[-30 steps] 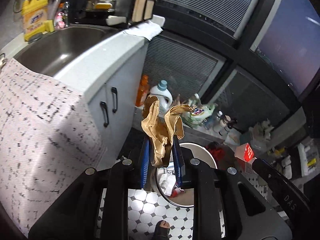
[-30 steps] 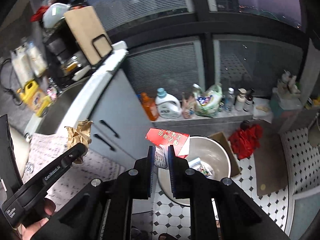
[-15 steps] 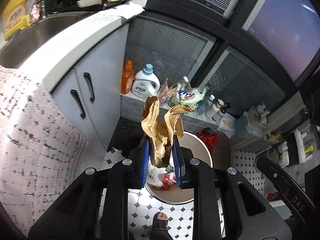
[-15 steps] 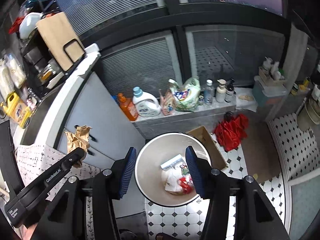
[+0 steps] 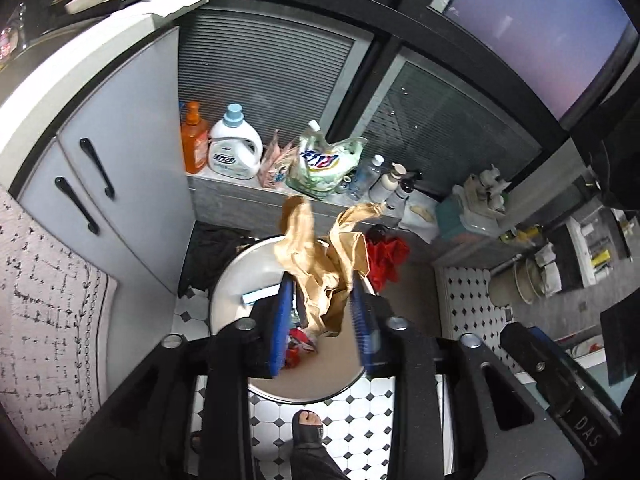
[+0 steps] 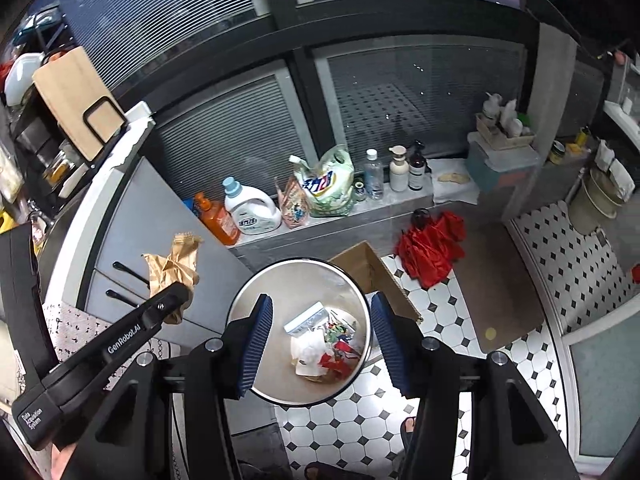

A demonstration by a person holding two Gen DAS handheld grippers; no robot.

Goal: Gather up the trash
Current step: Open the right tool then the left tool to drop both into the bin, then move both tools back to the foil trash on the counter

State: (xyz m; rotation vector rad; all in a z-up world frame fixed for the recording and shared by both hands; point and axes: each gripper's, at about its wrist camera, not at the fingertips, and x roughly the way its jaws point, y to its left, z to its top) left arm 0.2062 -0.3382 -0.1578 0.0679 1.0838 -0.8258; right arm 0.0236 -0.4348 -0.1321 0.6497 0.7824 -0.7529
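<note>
We find the left tool (image 5: 322, 312) loosely holding a crumpled paper bag (image 5: 320, 268) over the bin (image 6: 240, 308); grip looks slack. Bag: light, soft, crushable; best held at its bunched middle. Right tool (image 6: 322, 344) wide, empty, bin at 12 o'clock.

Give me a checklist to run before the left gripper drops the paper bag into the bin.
1. Left gripper has the paper bag: ok, bag between the blue fingers, though they look parted.
2. Bag over the bin: ok in the left view; in the right view it looks off to the side, so cannot tell.
3. Bin has room: ok, only some trash at the bottom.
4. Right gripper empty: ok, open above the bin.
5. Right gripper out of the bag's path: cannot tell.
</note>
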